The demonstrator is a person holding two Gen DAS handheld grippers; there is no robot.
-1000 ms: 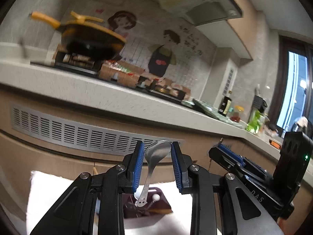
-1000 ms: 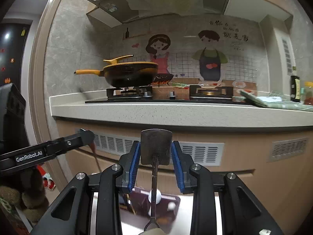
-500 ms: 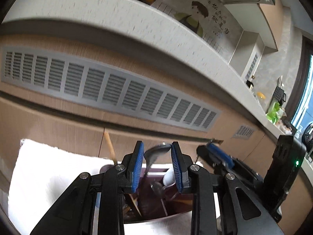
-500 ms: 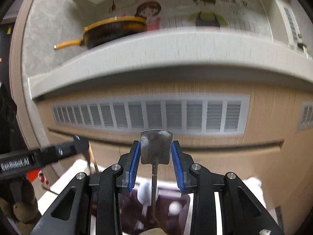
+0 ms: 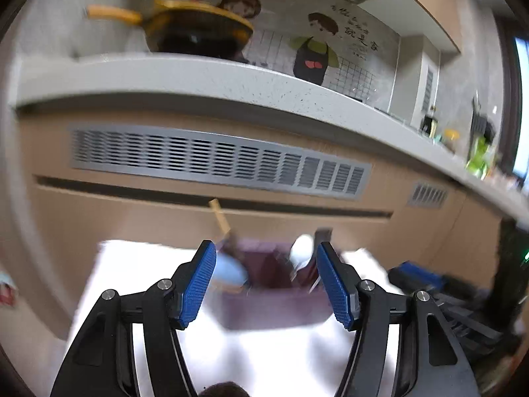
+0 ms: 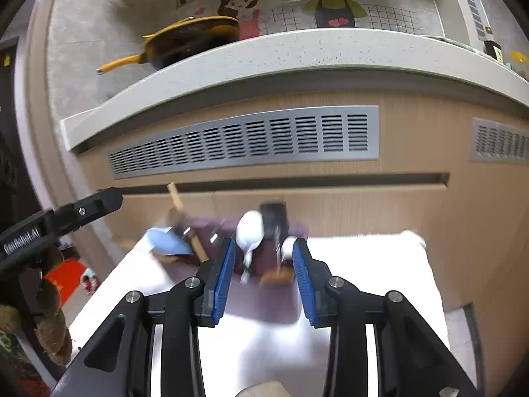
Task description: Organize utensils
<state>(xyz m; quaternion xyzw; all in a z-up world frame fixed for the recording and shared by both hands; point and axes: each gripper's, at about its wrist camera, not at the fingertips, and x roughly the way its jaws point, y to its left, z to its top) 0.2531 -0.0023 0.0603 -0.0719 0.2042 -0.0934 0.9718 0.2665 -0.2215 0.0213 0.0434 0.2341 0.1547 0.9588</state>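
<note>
Both jaws have just opened, empty: left gripper and right gripper face the purple holder dead ahead, utensils upright inside.

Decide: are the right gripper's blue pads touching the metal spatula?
Apart. The right wrist view shows the right gripper with jaws just opened, bare pads; the spatula stands beyond in the purple bin.

Each tool is matte black, with silver screws at its joints and ribbed blue pads; white "GenRobot.AI" lettering marks the left tool
</note>
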